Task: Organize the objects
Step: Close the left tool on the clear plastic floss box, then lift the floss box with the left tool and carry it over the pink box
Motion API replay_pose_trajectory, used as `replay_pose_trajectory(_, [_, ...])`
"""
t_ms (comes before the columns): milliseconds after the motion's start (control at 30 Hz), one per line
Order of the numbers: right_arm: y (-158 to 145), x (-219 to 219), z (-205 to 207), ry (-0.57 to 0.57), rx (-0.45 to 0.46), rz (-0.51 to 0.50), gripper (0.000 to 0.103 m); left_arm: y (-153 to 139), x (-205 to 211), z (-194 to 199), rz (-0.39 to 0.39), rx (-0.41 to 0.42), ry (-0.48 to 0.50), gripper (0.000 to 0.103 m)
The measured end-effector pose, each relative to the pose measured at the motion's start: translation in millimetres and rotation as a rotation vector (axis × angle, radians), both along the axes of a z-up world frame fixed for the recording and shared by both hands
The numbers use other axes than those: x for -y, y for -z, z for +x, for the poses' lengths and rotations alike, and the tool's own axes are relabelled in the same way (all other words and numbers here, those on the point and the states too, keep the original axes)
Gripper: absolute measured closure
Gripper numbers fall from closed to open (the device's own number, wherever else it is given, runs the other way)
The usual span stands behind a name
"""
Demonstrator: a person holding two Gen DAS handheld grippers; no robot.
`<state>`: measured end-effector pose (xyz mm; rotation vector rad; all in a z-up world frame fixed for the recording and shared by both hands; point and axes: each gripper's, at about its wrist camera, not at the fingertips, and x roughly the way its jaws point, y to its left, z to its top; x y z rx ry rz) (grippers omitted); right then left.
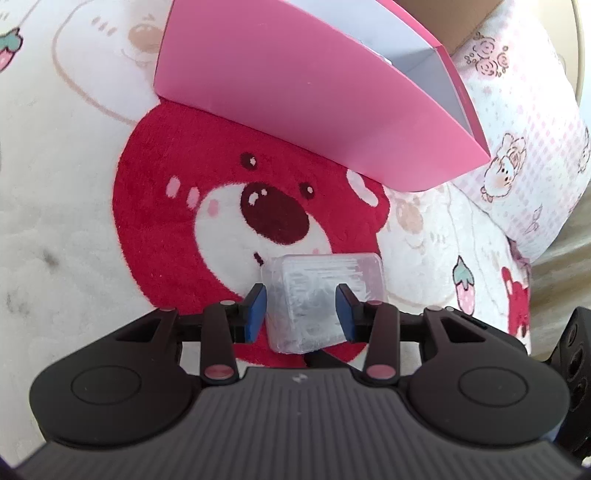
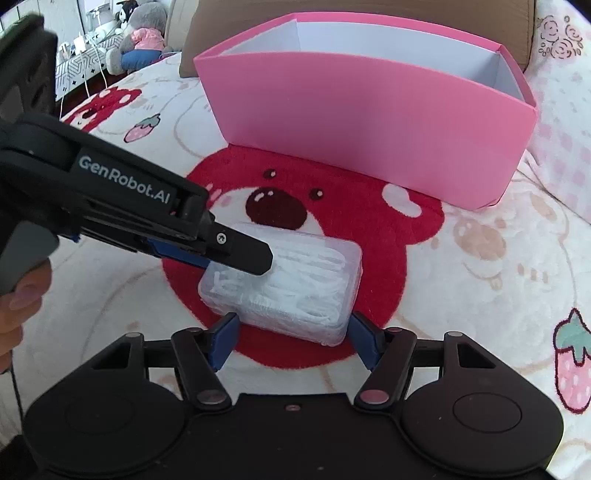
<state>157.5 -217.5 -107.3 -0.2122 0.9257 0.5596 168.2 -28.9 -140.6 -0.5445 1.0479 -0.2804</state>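
A clear plastic box of white floss picks [image 2: 291, 284] lies on the red bear face of the blanket; it also shows in the left wrist view [image 1: 317, 295]. My left gripper [image 1: 303, 306] has a blue pad on each side of the box and grips it; in the right wrist view its black finger [image 2: 243, 251] lies over the box's left end. My right gripper [image 2: 291, 339] is open, its blue pads flanking the box's near end without clamping. A pink open box [image 2: 369, 122] with a white inside stands beyond it, and also shows in the left wrist view [image 1: 303, 99].
A fleece blanket [image 2: 480, 277] with red bears and strawberries covers the bed. A pink checked pillow [image 1: 528, 155] lies right of the pink box. A brown headboard [image 2: 229, 22] and plush toys [image 2: 140, 37] are at the back.
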Motion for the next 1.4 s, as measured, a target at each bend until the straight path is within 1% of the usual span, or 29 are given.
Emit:
replay_pose_trajectory(167, [5, -6, 1, 0.001, 0.021, -0.024, 0.031, -2, 4, -1, 0.032, 0.026, 0.006, 0.063])
replay_pose_trajectory(300, [7, -18, -7, 0.004, 0.065, -0.06, 0.024, -5, 6, 1, 0.049, 0.02, 0.035, 0.062])
replay_pose_trajectory(400, [6, -23, -12, 0.018, 0.091, -0.079, 0.024, -8, 6, 1, 0.053, 0.016, 0.046, 0.063])
replay_pose_trajectory(567, [2, -28, -18, 0.039, 0.085, -0.071, 0.024, -13, 7, -4, 0.076, 0.025, 0.056, 0.062])
replay_pose_trajectory(733, [-5, -33, -25, 0.051, 0.069, -0.066, 0.024, -25, 10, -8, 0.136, 0.023, 0.135, 0.063])
replay_pose_trajectory(833, [-12, -38, -31, 0.051, 0.07, -0.075, 0.023, -33, 7, -12, 0.138, 0.015, 0.159, 0.064])
replay_pose_trajectory(933, [-14, -44, -37, 0.062, 0.091, -0.11, 0.023, -41, 7, -16, 0.127, 0.013, 0.176, 0.064])
replay_pose_trajectory(1033, [-18, -44, -42, 0.069, 0.092, -0.079, 0.023, -48, 11, -21, 0.171, 0.023, 0.187, 0.064])
replay_pose_trajectory(1267, [-37, -47, -54, 0.064, 0.109, -0.059, 0.024, -59, 5, -26, 0.162, 0.019, 0.184, 0.064])
replay_pose_trajectory(1400, [-54, -49, -63, 0.072, 0.108, -0.023, 0.023, -70, -4, -31, 0.142, 0.02, 0.18, 0.062])
